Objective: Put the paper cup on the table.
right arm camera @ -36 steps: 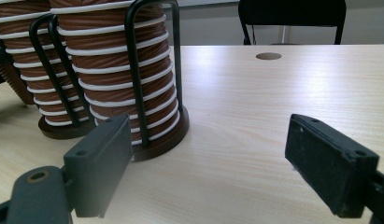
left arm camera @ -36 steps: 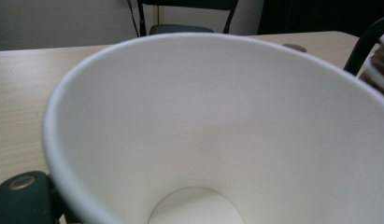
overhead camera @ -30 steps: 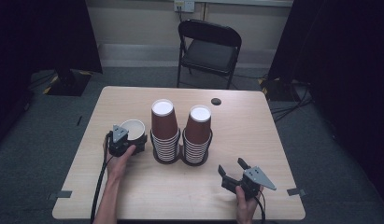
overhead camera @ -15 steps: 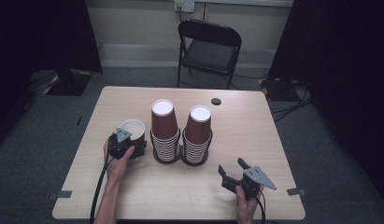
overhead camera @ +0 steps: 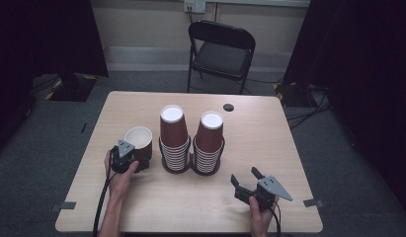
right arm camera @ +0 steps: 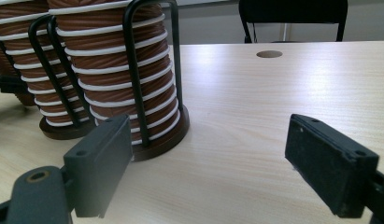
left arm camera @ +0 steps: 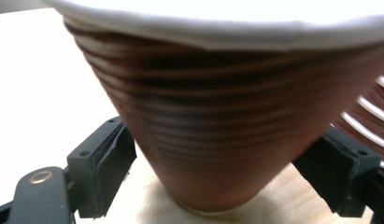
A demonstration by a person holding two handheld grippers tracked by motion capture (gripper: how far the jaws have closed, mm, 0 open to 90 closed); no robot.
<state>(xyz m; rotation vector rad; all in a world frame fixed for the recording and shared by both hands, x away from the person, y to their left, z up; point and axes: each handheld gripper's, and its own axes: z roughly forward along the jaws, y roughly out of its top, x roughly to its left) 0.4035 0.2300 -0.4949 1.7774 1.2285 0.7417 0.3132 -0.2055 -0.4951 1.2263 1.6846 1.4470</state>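
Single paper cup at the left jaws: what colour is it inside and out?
The ribbed paper cup is brown outside, white inside with a white rim; the high view shows it best.

Recording lab: black curtains (overhead camera: pixel 47 34), folding chair (overhead camera: pixel 221 52).

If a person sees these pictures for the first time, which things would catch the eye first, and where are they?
Two tall stacks of brown paper cups stand side by side in black wire holders at the middle of the table. To their left a single brown cup stands upright with its white inside showing, and the left gripper has just closed its jaws around its lower part. The right gripper rests open near the table's front right corner, holding nothing.
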